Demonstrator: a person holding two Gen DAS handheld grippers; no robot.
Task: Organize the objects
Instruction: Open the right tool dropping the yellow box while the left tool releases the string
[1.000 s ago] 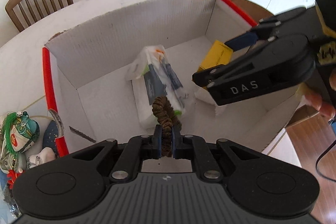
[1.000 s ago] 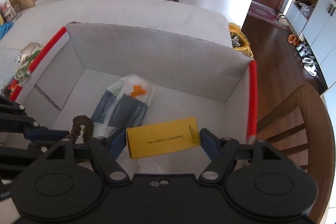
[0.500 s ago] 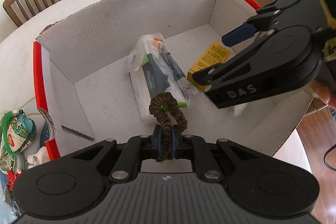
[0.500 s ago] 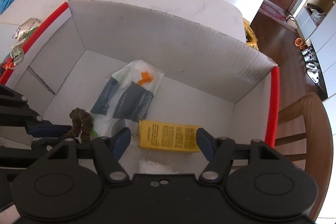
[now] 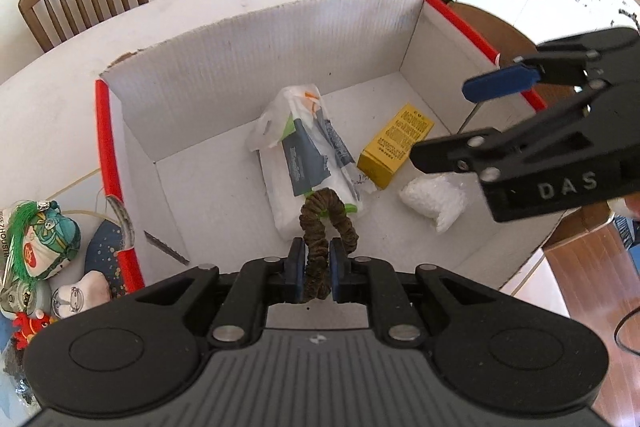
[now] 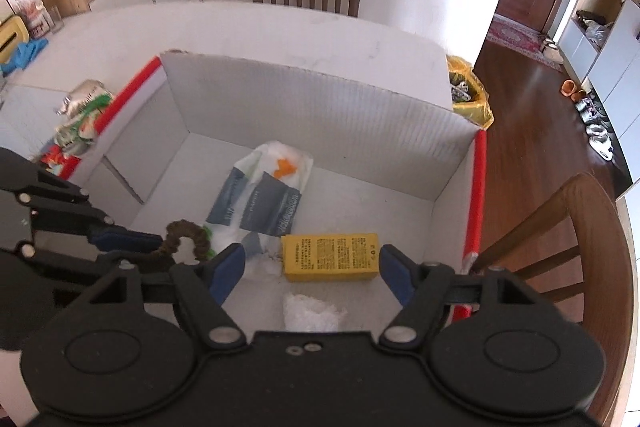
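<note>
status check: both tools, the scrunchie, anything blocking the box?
Left tool shut on brown scrunchie, held above the box. Right tool open, empty, over yellow carton. Tissue pack lies directly below scrunchie; nothing else blocking.

Your left wrist camera looks down over the cardboard box (image 5: 248, 67) from above its near wall, facing the far wall. Your right wrist camera sits above the same near wall, further right. Both share the box floor and yellow carton (image 5: 394, 145) (image 6: 330, 257).

The box (image 5: 248, 43) floor lies bare left of the white packet (image 5: 308, 163); the yellow carton (image 5: 394, 143) and plastic wad (image 5: 434, 201) crowd its right.
</note>
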